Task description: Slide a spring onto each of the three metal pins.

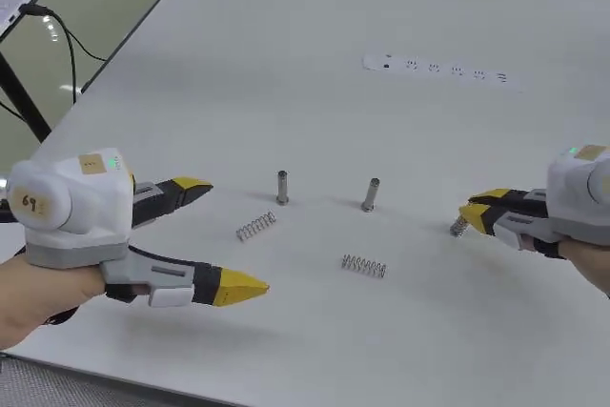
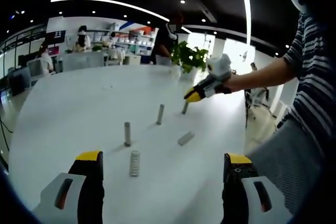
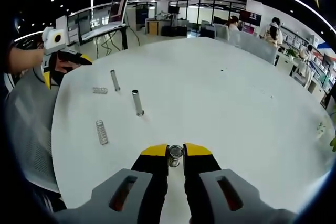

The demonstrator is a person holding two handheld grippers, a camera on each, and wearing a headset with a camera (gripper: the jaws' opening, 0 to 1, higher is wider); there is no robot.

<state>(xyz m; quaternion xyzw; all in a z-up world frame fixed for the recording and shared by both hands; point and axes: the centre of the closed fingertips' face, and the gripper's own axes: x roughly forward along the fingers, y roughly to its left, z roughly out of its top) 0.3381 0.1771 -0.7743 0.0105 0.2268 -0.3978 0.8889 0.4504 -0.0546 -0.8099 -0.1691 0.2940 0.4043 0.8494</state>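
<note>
Spring sits pinched end-on between the closed jaws of the right gripper, well right of the nearer upright pin, and could buckle or pop free if it meets that pin off-axis; the left gripper gapes empty, left of that pin.

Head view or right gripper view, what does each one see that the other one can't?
Head view's extra: the right gripper seen from the side, with its white housing and the hand holding it. Right gripper view's extra: the round coil end of the spring pinched in its jaws, and people at distant desks. Shared: two upright pins and two loose springs lying on the table.
</note>
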